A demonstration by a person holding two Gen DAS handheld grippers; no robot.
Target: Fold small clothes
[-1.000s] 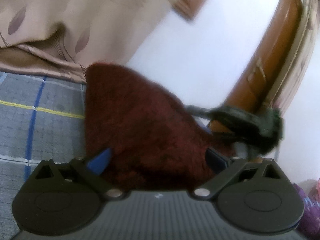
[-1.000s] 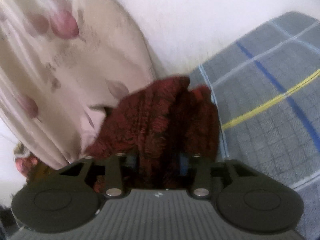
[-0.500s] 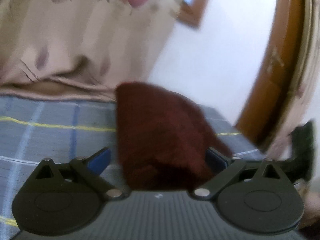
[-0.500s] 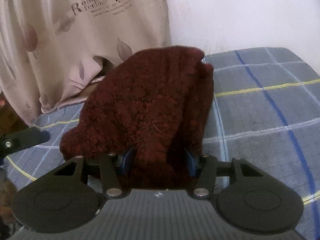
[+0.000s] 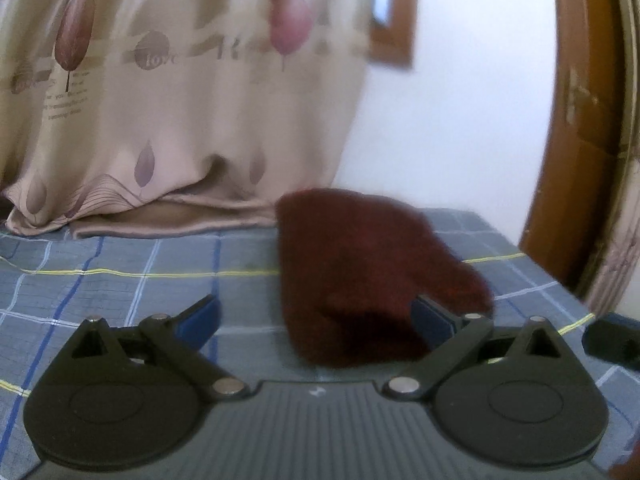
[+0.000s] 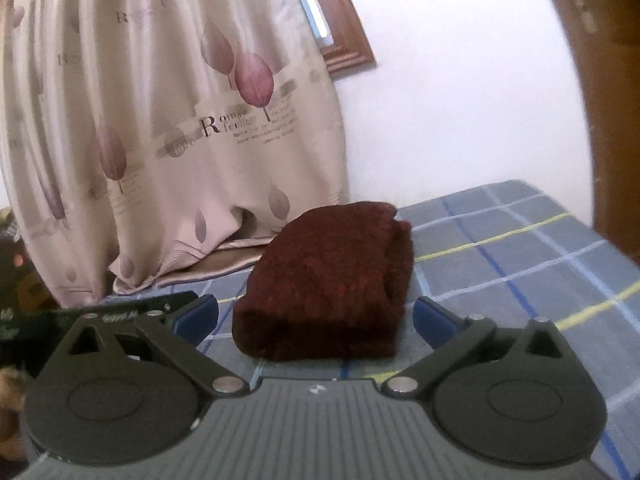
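Right tongs [image 6: 316, 320] opening, released maroon garment [image 6: 328, 284], now folded on bed [image 6: 520, 248]

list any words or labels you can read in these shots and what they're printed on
"R", then roughly "Romantic feeling", only partly legible: on the curtain, right wrist view.
"love": in a round mark on the same curtain, left wrist view.
Smaller lines of print under both: too small to read.
White print on the black part at the left edge: blurred, unreadable.
Folded maroon garment: no text.

Ahead of me a beige leaf-print curtain [image 6: 168, 132] hangs down onto the blue checked bed cover [image 6: 520, 248]. Right of the curtain are a brown wooden window frame [image 6: 344, 40], a white wall [image 6: 460, 100] and a brown door frame [image 5: 572, 120].
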